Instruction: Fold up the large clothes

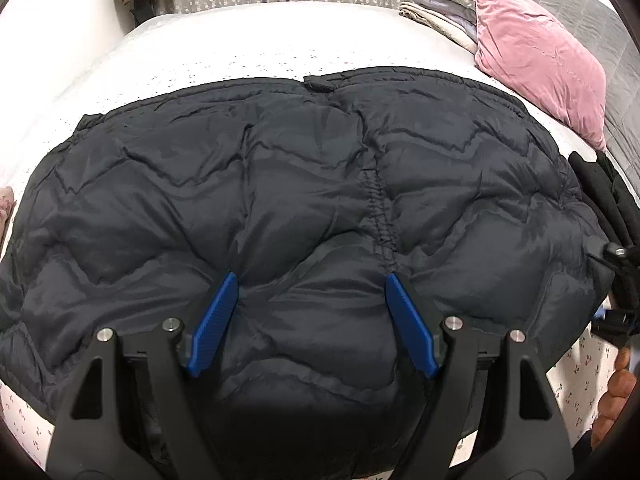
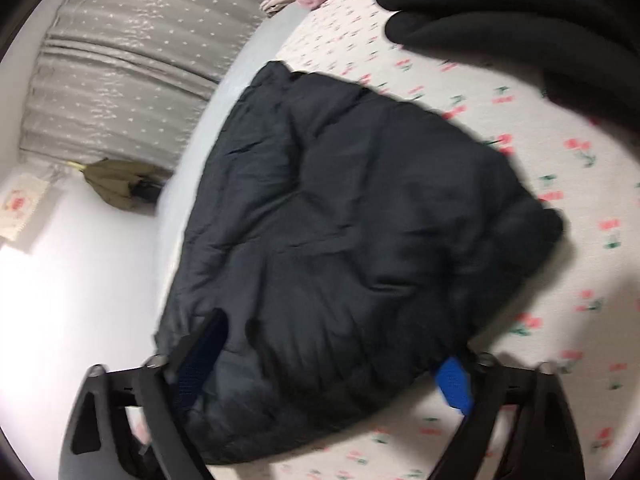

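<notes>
Bedding first: a white sheet (image 1: 248,60) with small red flowers covers the bed that carries everything. Across its middle lies a dark quilted puffer jacket (image 1: 320,184), spread wide, with its near hem reaching the bed's near edge. A pink pillow (image 1: 536,60) leans at the far right corner, and a pile of black clothes (image 2: 520,12) sits near the right edge.

The left gripper (image 1: 312,320) points down at the jacket's near hem. Its blue fingers (image 1: 214,324) stand apart, with a bulge of padded fabric between them; whether they pinch it cannot be told. The right gripper (image 2: 336,368) straddles the jacket's near corner in a motion-blurred view, fingers also apart around the fabric; whether it grips is unclear too.

To fold well, both grippers likely need to close on the full thickness of the hem, not just the slippery outer shell. Lifting both sides together and level should carry the near half over evenly. Puffy filling may spring back, so pressing the fold flat would help.
</notes>
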Tool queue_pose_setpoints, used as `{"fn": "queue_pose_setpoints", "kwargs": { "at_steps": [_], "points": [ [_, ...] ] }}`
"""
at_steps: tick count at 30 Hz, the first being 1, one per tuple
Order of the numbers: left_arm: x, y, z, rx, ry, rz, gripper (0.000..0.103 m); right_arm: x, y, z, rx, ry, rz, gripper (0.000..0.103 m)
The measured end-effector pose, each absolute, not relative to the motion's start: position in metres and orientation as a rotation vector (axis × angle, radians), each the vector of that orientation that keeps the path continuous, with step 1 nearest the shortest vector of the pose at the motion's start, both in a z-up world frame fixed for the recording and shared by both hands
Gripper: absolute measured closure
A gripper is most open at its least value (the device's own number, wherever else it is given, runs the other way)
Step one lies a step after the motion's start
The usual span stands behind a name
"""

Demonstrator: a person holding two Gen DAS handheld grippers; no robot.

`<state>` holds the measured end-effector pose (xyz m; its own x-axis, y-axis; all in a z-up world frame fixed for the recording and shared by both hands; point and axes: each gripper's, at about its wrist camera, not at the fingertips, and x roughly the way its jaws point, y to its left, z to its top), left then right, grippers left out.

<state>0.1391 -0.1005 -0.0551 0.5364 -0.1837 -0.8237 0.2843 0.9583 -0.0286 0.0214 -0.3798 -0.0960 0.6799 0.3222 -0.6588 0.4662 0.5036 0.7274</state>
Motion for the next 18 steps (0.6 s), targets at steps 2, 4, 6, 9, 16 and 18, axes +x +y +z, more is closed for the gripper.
{"fn": "queue_pose_setpoints", "kwargs": {
  "at_steps": [2,4,6,9,16,18],
  "points": [
    [0.139,-0.102,-0.057,0.125,0.961,-0.278,0.026,0.024,-0.374,-0.089,1.017,0.856,-0.136,0.065],
    [0.138,-0.104,-0.057,0.130,0.958,-0.277,0.026,0.019,-0.370,-0.071,0.942,0.805,-0.148,0.082],
    [0.136,-0.108,-0.057,0.130,0.952,-0.280,0.025,0.014,-0.364,-0.051,0.866,0.757,-0.155,0.087],
    [0.126,-0.120,-0.056,0.137,0.948,-0.314,0.026,0.003,-0.349,-0.021,0.711,0.672,-0.216,0.091],
    [0.104,-0.151,-0.058,0.204,0.926,-0.402,0.026,-0.033,-0.293,0.042,0.302,0.439,-0.235,0.091],
    [0.106,-0.148,-0.059,0.189,0.936,-0.413,0.026,-0.030,-0.282,0.044,0.262,0.419,-0.221,0.091]
  ]
}}
